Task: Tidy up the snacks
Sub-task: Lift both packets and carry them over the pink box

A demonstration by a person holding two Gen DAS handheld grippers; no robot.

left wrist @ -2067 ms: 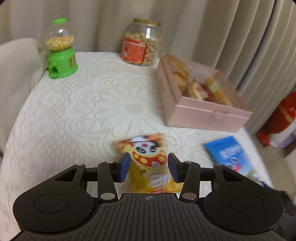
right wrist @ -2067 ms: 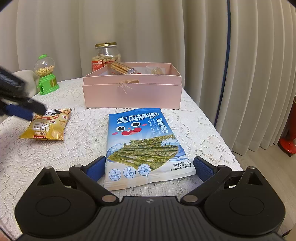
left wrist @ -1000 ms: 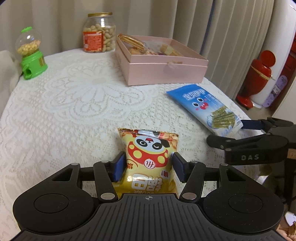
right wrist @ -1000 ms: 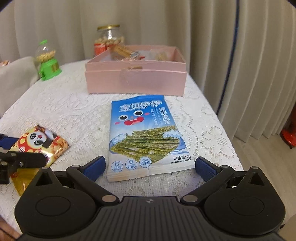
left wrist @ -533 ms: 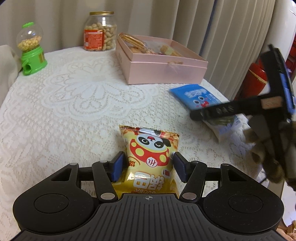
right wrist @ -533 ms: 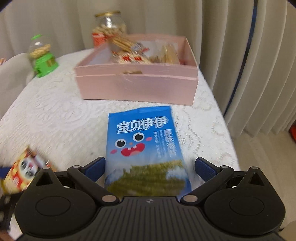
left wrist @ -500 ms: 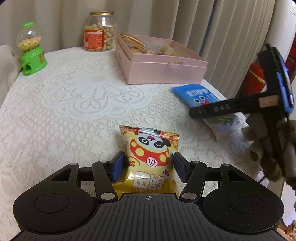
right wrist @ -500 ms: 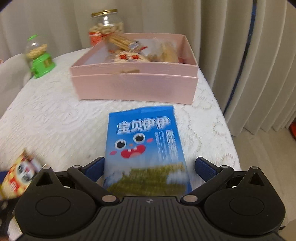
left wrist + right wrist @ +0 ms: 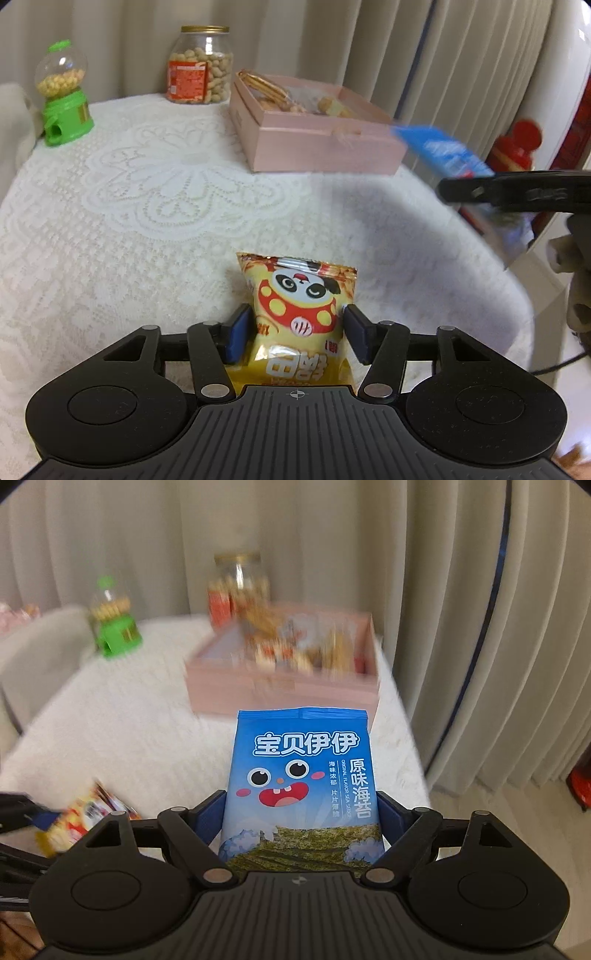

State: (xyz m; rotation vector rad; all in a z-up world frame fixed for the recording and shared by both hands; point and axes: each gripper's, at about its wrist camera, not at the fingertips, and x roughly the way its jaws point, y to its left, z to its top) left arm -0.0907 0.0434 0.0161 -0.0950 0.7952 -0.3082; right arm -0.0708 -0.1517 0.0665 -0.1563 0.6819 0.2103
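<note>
On the lace-covered surface (image 9: 155,206), a green candy dispenser (image 9: 64,94) is standing at ten o'clock and a peanut jar (image 9: 201,64) at eleven. A pink box (image 9: 314,136) of snacks is sitting at one o'clock. At the near centre, the left gripper (image 9: 295,334) is straddling a yellow panda snack bag (image 9: 301,310); its jaws have just been closing and the blue pads are now pressing the bag's sides. At three o'clock, the right gripper (image 9: 301,821), jaws just narrowed, is pinching a blue seaweed packet (image 9: 303,775) and holding it clear of the surface, its top edge pointing toward the box.
</note>
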